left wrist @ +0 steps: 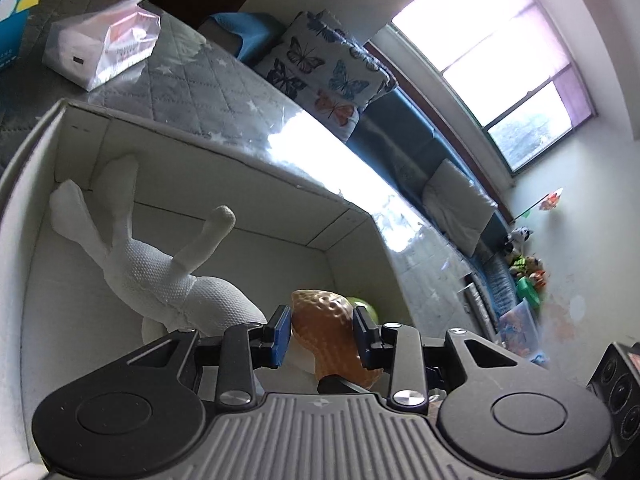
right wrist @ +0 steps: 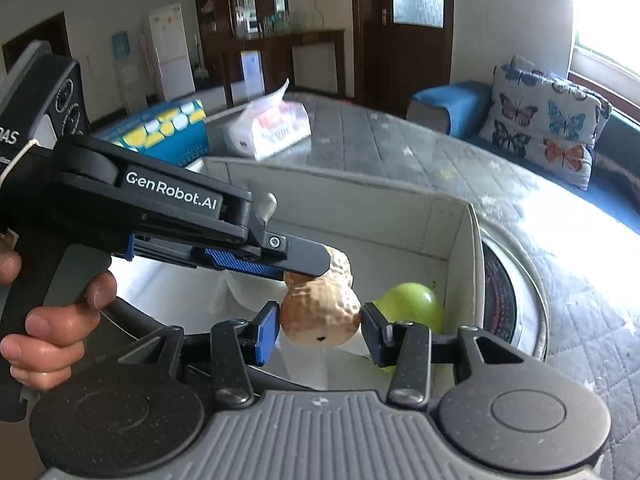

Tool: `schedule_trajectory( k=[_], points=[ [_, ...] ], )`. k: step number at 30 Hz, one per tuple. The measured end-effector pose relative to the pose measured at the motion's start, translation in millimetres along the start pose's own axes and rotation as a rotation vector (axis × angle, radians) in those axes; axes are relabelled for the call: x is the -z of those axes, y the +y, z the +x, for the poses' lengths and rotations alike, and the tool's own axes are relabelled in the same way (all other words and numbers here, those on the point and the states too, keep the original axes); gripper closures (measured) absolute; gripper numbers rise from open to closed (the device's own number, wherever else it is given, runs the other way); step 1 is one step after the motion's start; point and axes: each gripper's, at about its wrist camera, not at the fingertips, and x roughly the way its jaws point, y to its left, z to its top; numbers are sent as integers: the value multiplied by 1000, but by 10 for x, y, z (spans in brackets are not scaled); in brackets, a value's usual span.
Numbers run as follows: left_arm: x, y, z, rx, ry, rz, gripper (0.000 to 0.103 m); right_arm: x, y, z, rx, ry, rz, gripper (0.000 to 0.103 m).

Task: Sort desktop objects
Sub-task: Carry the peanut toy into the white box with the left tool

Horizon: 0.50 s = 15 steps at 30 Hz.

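Note:
A tan peanut-shaped toy (left wrist: 332, 336) (right wrist: 324, 308) hangs over the open white box (left wrist: 240, 184) (right wrist: 464, 232). My left gripper (left wrist: 322, 330) is shut on one end of it; it also shows in the right wrist view (right wrist: 308, 268), coming in from the left. My right gripper (right wrist: 320, 326) has its pads against the toy's lower lobe, shut on it. In the box lie a white rabbit-like plush (left wrist: 160, 276) and a green ball (right wrist: 412, 304) (left wrist: 360, 304), both below the toy.
The box stands on a grey quilted table (right wrist: 400, 140). A tissue pack (left wrist: 100, 48) (right wrist: 272, 128) and a blue-yellow box (right wrist: 168, 128) lie behind it. A round metal tray (right wrist: 528, 300) is right of the box. A sofa with butterfly cushions (right wrist: 540, 116) is beyond.

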Motion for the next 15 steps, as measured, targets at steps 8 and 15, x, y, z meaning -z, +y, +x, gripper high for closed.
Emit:
schedule_trajectory(
  k=[8,15],
  points=[
    [34,-16,137,-37,34,26,67,53,-57,167,-10,70,28,58],
    [71,-99,162,-60,42,76,66,97,-73,99,-13,56,37,50]
  ],
)
